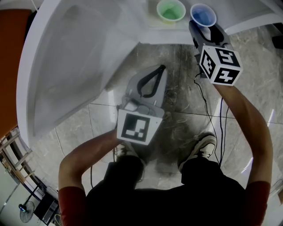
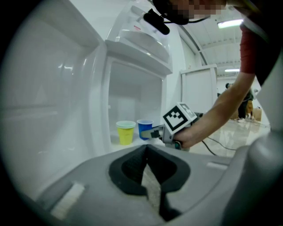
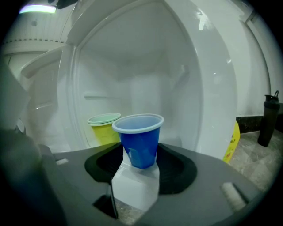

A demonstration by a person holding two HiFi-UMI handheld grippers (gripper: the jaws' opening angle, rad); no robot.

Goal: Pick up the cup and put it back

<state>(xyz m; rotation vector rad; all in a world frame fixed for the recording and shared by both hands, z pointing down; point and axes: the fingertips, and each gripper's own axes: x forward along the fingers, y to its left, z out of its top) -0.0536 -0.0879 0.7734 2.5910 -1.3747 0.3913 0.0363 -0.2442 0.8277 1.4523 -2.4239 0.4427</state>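
A blue cup (image 1: 203, 15) (image 3: 140, 139) stands on the white shelf (image 1: 148, 32) of an open fridge. To its left stands a yellow cup with a green rim (image 1: 171, 10) (image 3: 104, 130). My right gripper (image 1: 204, 27) (image 3: 140, 155) has its jaws on both sides of the blue cup's lower half. The pads press on it and its wall shows a slight crease. In the left gripper view both cups (image 2: 125, 132) (image 2: 144, 129) show, with the right gripper (image 2: 152, 132) at the blue one. My left gripper (image 1: 161, 68) (image 2: 147, 148) hangs back over the floor, tips together, holding nothing.
The open fridge door (image 1: 66, 66) stands wide at the left. A black bottle (image 3: 268, 119) and a yellow sign (image 3: 232, 141) sit to the right of the fridge. A cable (image 1: 221, 123) trails over the marble floor by the person's shoes (image 1: 201, 150).
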